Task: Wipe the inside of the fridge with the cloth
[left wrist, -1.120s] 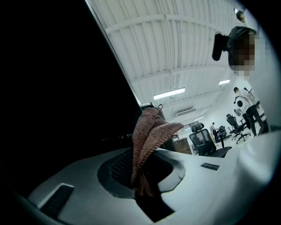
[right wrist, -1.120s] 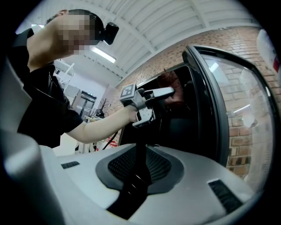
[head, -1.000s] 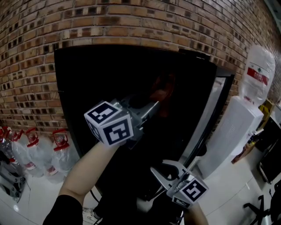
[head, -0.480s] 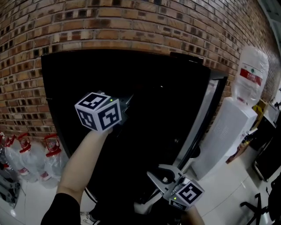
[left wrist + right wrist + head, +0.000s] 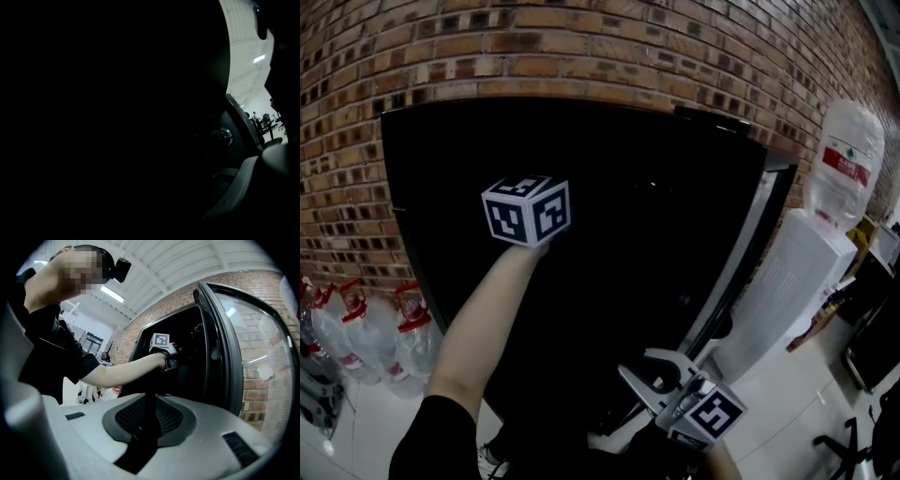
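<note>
The wipe is judged best done with firm, even pressure against the inner wall of the fridge, in overlapping passes. The cloth cannot be made out in the dark interior. The left gripper is closed, reached inside on an outstretched forearm and angled slightly upward. The right gripper is closed on nothing, level, low beside the open door.

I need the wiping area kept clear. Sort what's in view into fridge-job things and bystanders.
For the job: fridge, its open door, left gripper reaching inside, right gripper. No cloth can be seen.
Just standing about: water dispenser, bottles on the floor, brick wall.
</note>
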`<state>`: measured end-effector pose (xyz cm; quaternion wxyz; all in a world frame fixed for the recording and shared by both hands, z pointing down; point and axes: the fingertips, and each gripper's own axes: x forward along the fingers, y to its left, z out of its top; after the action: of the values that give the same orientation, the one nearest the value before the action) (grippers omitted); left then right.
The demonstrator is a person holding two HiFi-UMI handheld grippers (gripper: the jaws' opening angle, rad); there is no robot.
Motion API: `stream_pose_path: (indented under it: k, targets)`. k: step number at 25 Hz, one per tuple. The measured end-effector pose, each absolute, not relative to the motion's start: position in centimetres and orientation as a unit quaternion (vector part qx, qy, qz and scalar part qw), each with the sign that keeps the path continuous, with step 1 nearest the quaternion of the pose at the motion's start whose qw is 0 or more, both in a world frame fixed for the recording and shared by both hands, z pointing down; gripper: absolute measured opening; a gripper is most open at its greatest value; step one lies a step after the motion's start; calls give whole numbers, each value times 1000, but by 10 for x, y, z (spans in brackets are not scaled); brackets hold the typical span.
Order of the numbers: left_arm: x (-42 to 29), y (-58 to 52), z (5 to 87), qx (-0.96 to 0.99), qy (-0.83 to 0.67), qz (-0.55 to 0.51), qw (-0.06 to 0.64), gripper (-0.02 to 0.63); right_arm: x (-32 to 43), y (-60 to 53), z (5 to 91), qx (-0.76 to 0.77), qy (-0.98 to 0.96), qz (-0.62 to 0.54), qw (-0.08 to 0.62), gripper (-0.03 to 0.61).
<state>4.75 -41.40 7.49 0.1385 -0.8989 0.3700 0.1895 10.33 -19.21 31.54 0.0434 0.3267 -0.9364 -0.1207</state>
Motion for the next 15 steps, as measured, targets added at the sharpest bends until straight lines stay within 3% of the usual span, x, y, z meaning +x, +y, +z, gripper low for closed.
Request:
stream_pose_path:
  k: [15]
  targets:
    - [56,-500,86,-897,391,178,104,58,87,-195,318,307,-945,-110,38,57]
